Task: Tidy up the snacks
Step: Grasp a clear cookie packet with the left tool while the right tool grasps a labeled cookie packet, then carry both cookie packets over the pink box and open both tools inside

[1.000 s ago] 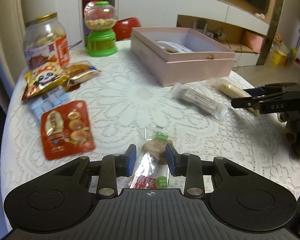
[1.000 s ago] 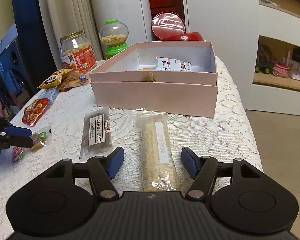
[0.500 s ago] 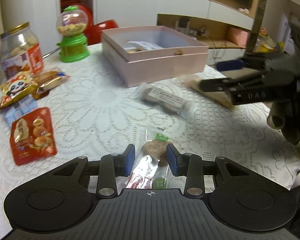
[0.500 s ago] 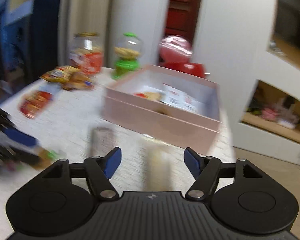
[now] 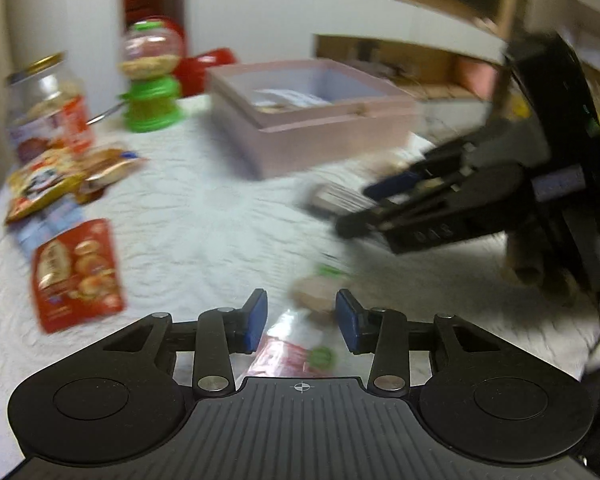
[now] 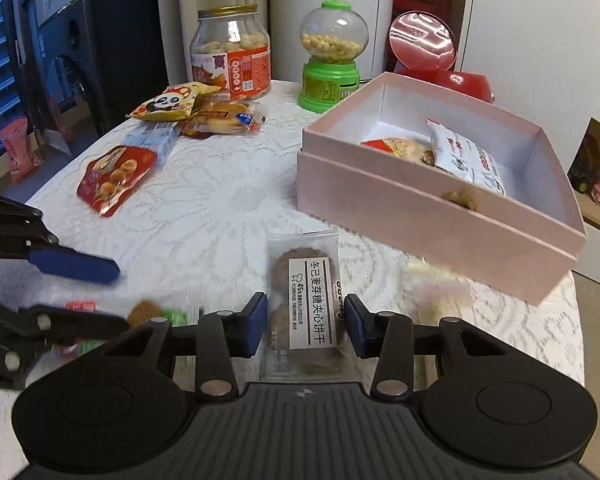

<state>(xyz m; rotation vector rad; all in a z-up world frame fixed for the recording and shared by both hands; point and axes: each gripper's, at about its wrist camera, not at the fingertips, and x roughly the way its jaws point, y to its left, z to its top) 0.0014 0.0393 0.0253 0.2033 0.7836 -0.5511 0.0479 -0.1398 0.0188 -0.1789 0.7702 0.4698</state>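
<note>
While the right gripper (image 6: 306,326) is closing, the clear biscuit packet (image 6: 307,308) is lying between its blue pads at lower centre of the right wrist view; pads are just beside the wrapper edges, not clearly pressing yet, so no grasp. Packet is lying flat on the lace-covered surface (image 6: 204,216), just below the near wall of the pink box (image 6: 432,224), which is sitting at centre right with two packets inside. A pale blurred snack bar (image 6: 440,292) is lying to the right of the packet.

In the left wrist view, heavily blurred, the left gripper (image 5: 301,322) is opening; a small clear cookie packet (image 5: 308,320) is lying between the pads, released on the surface. Red snack pouch (image 5: 76,276) is sitting at centre left, jar (image 5: 46,108) at upper left.
</note>
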